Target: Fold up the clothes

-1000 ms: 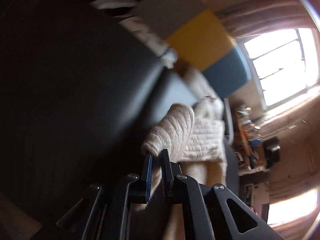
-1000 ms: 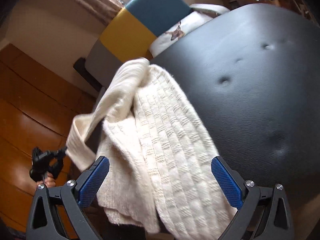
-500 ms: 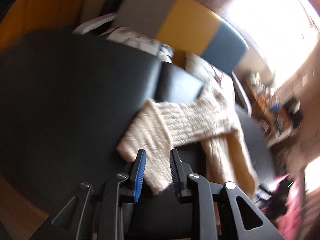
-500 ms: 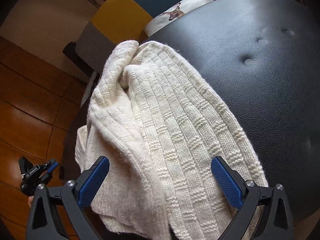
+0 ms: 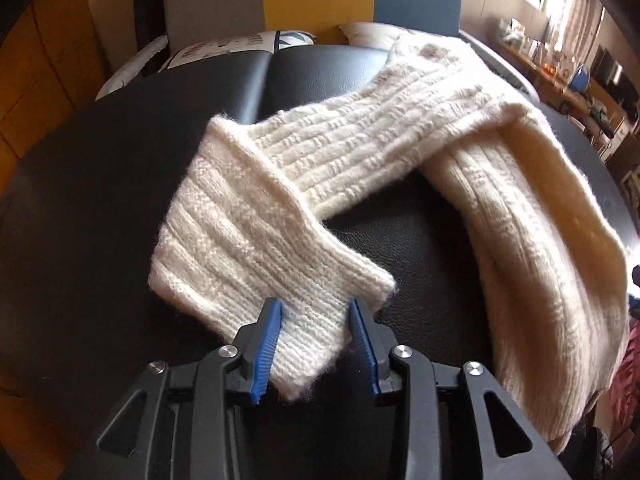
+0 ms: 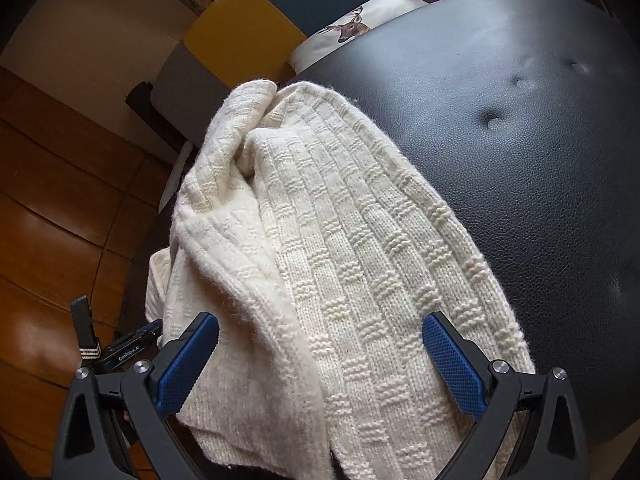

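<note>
Cream wool fills both views: your knit sweater (image 5: 400, 148) lies on the black leather ottoman (image 5: 88, 208), its body running down the right side of the left wrist frame and one sleeve stretched across the middle toward the lower left. The ribbed cuff (image 5: 256, 264) of that sleeve is turned back on itself and ends right at your left gripper (image 5: 316, 340). The blue pads stand partly spread on either side of the cuff's corner; the wool sits between them, but a gap shows beside the right pad, so you are not pinching it. Those jaws have just been opening.

In the right wrist view, your right gripper (image 6: 320, 364) hangs above the sweater (image 6: 340, 260) with its pads spread wide, one at the lower left and one at the lower right of the frame, neither pressing the knit. The sweater's body drapes off the left edge of the ottoman (image 6: 520, 140) there. A grey, yellow and blue chair back (image 6: 256, 28) and a deer-print cushion (image 6: 352, 28) sit at the top, wooden flooring (image 6: 48, 220) at the left.
</note>
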`<state>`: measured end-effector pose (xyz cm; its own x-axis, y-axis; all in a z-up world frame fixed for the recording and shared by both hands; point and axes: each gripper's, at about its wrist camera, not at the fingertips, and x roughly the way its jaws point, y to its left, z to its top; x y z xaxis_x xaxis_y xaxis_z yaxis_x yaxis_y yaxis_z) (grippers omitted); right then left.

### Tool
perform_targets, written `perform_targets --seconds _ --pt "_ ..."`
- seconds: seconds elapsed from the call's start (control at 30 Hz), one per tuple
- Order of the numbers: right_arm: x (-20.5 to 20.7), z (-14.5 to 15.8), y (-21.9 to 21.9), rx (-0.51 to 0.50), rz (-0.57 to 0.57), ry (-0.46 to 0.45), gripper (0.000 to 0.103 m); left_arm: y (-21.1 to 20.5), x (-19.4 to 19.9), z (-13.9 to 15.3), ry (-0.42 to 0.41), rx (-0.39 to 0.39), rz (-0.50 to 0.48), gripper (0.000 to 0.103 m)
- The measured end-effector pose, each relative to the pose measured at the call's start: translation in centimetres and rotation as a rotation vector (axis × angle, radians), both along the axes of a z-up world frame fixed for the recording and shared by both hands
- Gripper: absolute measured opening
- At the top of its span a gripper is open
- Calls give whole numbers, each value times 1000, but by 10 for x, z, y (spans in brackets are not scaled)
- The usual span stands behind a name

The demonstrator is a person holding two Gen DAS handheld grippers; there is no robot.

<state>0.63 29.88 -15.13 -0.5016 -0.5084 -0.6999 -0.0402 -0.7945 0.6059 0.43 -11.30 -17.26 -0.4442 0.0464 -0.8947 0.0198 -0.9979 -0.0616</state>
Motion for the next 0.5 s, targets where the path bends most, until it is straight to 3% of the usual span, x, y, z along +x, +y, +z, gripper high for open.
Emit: perform_targets --seconds 0.07,0.13,0.33,0.37,0.43,0.5 --pt "1 0 0 1 -1 5 103 -18 0 4 0 110 55 9" --pt "1 0 -1 6 1 10 103 -44 1 14 29 232 121 8" --pt "0 2 -5 42 14 -2 103 -161 18 88 231 437 364 7" --pt "-1 2 -6 48 14 -5 103 -182 21 94 248 445 406 7" --pt "-1 2 -7 54 10 -10 103 -223 24 103 275 389 502 0" --pt "-2 2 -8 63 9 -15 103 -264 26 101 269 330 618 0"
